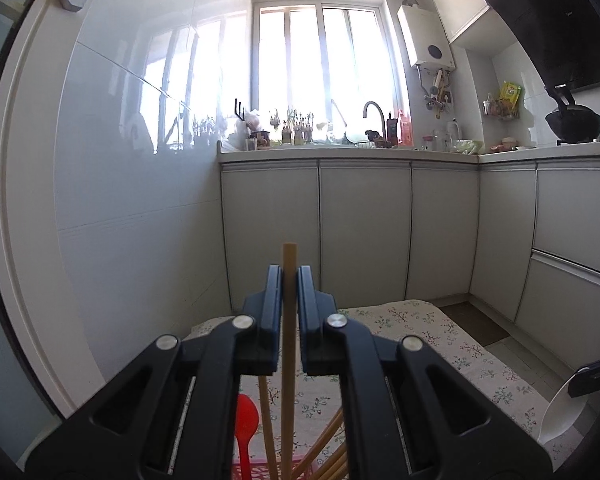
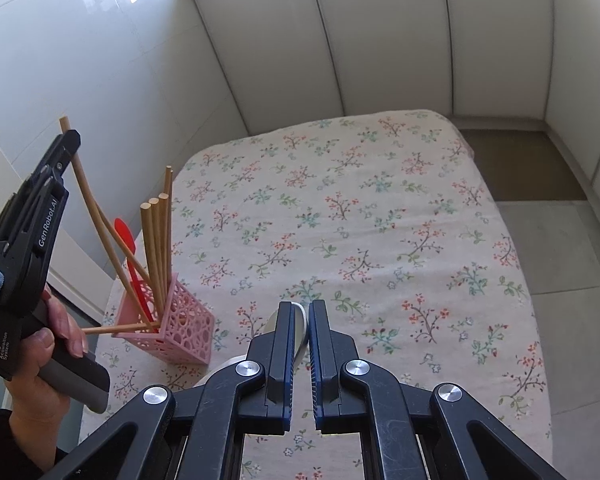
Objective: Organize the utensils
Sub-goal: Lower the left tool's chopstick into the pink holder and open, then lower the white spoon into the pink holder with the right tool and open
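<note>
A pink lattice holder [image 2: 180, 330] stands at the left edge of the floral-cloth table [image 2: 380, 220]. In it are several wooden chopsticks [image 2: 156, 240] and a red spoon [image 2: 125, 236]; one stick pokes out sideways through its wall. My left gripper [image 1: 289, 270] is shut on another chopstick [image 1: 289, 360], held upright with its lower end down in the holder [image 1: 260, 468]. From the right wrist view, that left gripper [image 2: 70, 136] hangs above and left of the holder. My right gripper [image 2: 302, 304] is shut on a white spoon [image 2: 299, 332], right of the holder; its bowl [image 1: 560, 412] shows in the left wrist view.
A glossy white tiled wall [image 1: 140, 200] runs close along the table's left side. Grey cabinet doors [image 1: 364, 232] stand behind the table, with a cluttered counter and sink tap [image 1: 374, 114] above. A brown mat [image 2: 520, 160] and tiled floor lie to the right. A person's hand [image 2: 48, 344] holds the left gripper's handle.
</note>
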`<state>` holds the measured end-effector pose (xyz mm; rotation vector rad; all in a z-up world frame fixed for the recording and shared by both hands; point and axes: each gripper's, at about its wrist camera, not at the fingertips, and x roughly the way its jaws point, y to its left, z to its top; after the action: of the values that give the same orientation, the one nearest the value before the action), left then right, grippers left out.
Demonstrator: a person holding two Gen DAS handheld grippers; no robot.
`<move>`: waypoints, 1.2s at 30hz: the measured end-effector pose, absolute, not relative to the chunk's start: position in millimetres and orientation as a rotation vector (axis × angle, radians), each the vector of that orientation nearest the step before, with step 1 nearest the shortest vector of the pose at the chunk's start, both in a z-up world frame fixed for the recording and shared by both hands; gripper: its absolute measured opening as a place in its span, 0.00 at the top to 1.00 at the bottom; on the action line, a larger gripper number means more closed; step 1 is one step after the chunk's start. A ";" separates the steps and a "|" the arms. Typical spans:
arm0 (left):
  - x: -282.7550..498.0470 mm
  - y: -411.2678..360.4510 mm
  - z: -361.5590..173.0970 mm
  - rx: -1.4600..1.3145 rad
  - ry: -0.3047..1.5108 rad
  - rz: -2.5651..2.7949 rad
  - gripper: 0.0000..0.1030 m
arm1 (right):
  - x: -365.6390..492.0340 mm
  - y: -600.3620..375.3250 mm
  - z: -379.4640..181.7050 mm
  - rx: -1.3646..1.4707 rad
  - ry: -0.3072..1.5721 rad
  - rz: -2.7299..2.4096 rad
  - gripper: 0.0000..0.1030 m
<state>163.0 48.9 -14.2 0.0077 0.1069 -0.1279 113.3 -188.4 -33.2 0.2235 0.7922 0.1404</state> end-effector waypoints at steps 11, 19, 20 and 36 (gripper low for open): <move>134.8 56.4 11.1 -0.083 0.329 -0.180 0.43 | 104.4 -179.0 -17.9 0.190 0.735 0.144 0.94; 112.9 71.7 -4.8 -0.125 0.577 -0.093 0.34 | 97.4 -161.6 -2.9 0.158 0.684 0.151 0.94; 110.0 75.0 -11.0 -0.134 0.611 -0.077 0.34 | 97.2 -157.7 -1.2 0.150 0.679 0.151 0.94; 92.5 101.7 -79.2 -0.161 0.897 -0.079 0.34 | 129.9 -69.0 9.2 -0.095 0.627 0.084 0.94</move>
<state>92.5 101.7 -79.2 -0.1608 0.8966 -0.0785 129.9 -69.0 9.2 -0.0951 0.6267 0.0838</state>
